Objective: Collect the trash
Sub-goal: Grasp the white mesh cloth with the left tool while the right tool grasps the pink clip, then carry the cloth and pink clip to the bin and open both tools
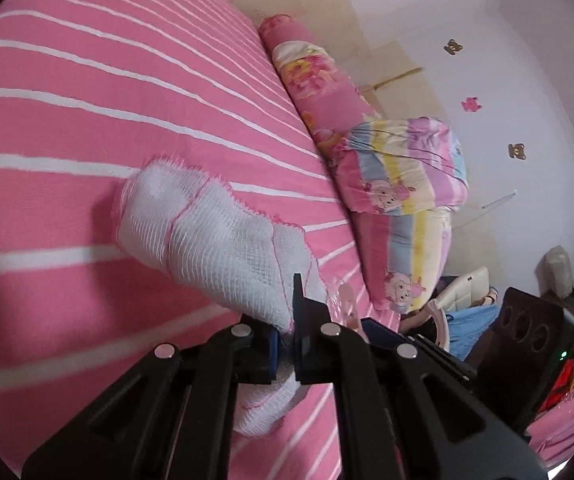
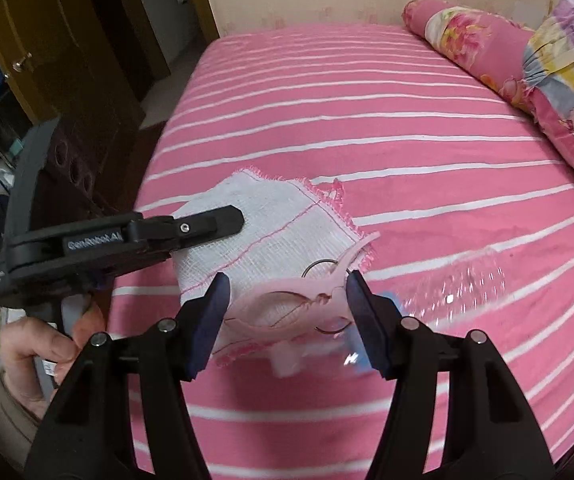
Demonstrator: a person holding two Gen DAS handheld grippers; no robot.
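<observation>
Your left hand-held gripper [image 1: 285, 344] pinches the limp, light cloth [image 1: 215, 236] by its edge; the right one [image 2: 287, 316] grips a stiff pink clip [image 2: 307, 300].

"GenRobot.AI" in pale letters on the left gripper [image 2: 207, 222] body, small label below unreadable

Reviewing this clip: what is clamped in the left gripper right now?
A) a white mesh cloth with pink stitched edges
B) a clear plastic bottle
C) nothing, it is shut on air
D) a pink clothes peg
A: in the left wrist view the left gripper is shut on the white mesh cloth, which hangs from its fingers above the striped bed sheet.
</observation>
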